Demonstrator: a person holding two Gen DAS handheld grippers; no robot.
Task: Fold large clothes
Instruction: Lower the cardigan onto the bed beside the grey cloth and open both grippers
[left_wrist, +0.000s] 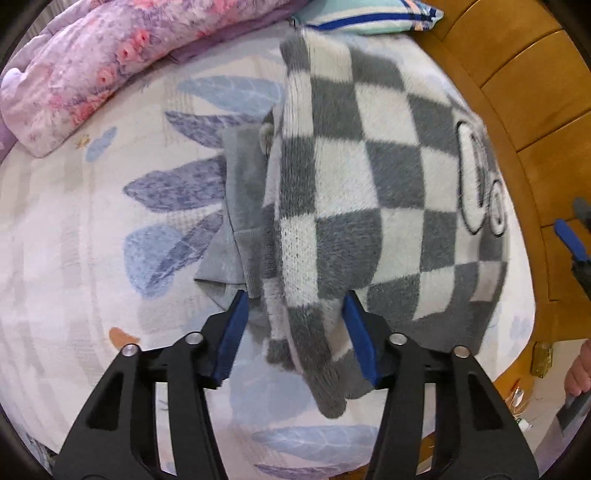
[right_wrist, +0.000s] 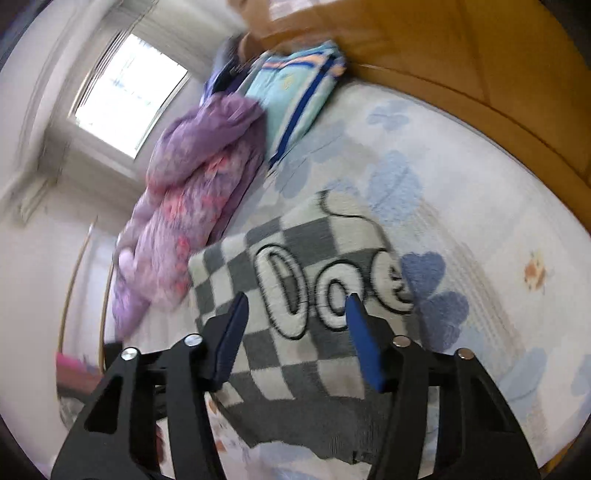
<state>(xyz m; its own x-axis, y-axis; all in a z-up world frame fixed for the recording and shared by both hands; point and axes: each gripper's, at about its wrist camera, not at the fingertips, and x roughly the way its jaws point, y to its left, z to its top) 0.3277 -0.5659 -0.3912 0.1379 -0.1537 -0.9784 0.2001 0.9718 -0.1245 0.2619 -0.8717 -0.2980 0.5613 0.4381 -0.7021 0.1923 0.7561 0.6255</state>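
Checkered grey-and-white fleece sweater (left_wrist: 373, 192) lay on the bed sheet (left_wrist: 92, 240), which was pale with blue and purple leaf prints. In the left wrist view the sweater was partly folded, a grey inner layer showing along its left edge, and a sleeve or folded edge ran down between the blue pads of the left gripper (left_wrist: 295, 306). Those tongs stood wide apart, and the fabric passed between them without being pinched, though the right pad sat just against it.

Large outlined letters were knitted into the front; in the right wrist view they read roughly "Doe" (right_wrist: 332, 291), though motion blur left the last letter uncertain. In the left wrist view only part of that lettering showed, near the sweater's right edge.

The right gripper (right_wrist: 297, 310) hovered over the lettered part with its tongs equally wide, holding nothing.

A pink-and-purple floral quilt (left_wrist: 81, 74) was bunched along the far side of the bed, with a striped turquoise pillow (right_wrist: 295, 96) beside it. A wooden bed frame (left_wrist: 517, 74) edged the mattress, and a bright window (right_wrist: 129, 96) showed in the right wrist view.
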